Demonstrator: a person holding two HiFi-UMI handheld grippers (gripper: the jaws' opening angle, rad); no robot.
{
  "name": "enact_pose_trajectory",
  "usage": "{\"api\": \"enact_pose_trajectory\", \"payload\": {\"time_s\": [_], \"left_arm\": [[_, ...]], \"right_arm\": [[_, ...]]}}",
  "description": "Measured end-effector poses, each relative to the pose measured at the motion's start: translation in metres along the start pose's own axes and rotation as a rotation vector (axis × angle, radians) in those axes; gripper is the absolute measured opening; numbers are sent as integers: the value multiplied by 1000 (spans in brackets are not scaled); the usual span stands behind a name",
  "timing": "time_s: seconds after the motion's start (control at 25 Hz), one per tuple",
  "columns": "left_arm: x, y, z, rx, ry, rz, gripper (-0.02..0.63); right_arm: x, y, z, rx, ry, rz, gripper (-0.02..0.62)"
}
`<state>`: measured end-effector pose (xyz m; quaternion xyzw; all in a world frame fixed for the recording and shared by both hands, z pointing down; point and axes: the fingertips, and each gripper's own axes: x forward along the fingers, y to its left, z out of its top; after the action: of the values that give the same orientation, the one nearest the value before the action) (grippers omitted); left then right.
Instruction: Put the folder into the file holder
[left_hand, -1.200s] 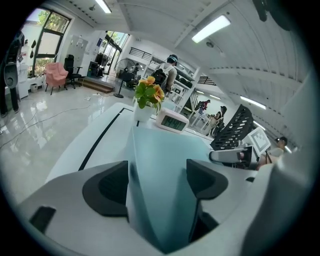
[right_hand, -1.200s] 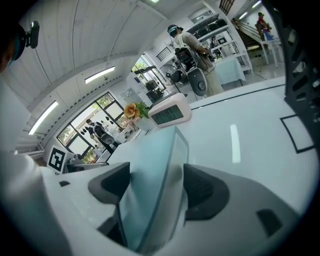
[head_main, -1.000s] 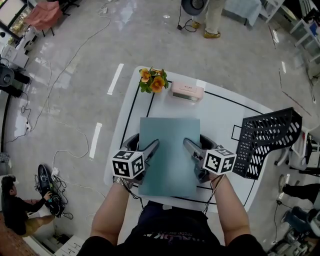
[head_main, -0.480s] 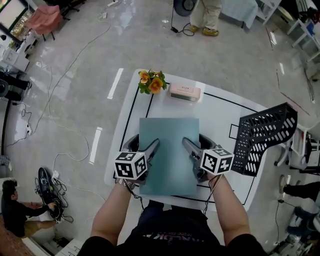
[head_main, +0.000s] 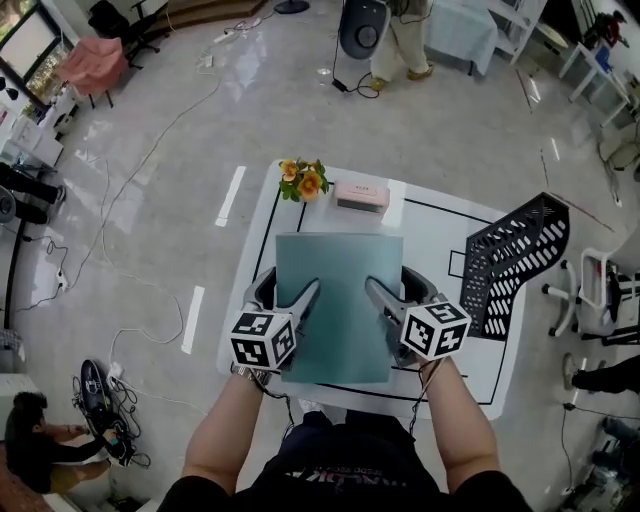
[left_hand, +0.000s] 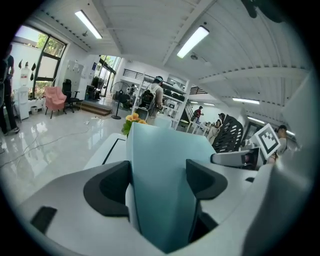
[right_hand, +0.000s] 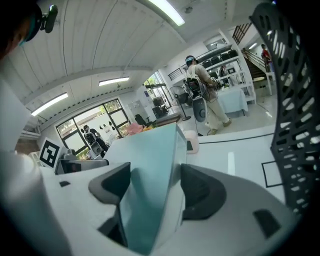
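Jaws of our left gripper (head_main: 304, 294) and right gripper (head_main: 377, 292) were each closed on the teal folder (head_main: 338, 262), one on either side edge. We noted the folder held flat over the desk (head_main: 437, 228), apart from the black file holder (head_main: 512, 262) and not in it.

— What is found between the folder (head_main: 338, 300) and the file holder (head_main: 510, 265)?

— A bare strip of counter (head_main: 440, 235) is seen there, so passage to the right is left open.

— And the far side?

— The far left corner is taken up by flowers (head_main: 305, 180). A pink box (head_main: 361, 195) is set just beside them, near the folder's far edge. The right edge is blocked by the file holder.
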<state>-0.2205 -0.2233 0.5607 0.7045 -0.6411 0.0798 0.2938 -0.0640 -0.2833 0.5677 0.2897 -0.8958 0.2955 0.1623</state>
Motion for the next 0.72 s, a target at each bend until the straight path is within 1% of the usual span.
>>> {"api": "enact_pose_trajectory", "payload": {"time_s": [0.24,0.48,0.72], "left_arm": [[-29,-15,25,80,-79,-10,350],[-60,-27,43,137,-158,-20,350],[-96,-37,60,185,-259,-30,348]], "right_arm": [[-26,26,19,-78,-81,-10,314],[-52,53,33,-159,-159,-29,314],[-78,84,45,-247,-247,-50,314]]}}
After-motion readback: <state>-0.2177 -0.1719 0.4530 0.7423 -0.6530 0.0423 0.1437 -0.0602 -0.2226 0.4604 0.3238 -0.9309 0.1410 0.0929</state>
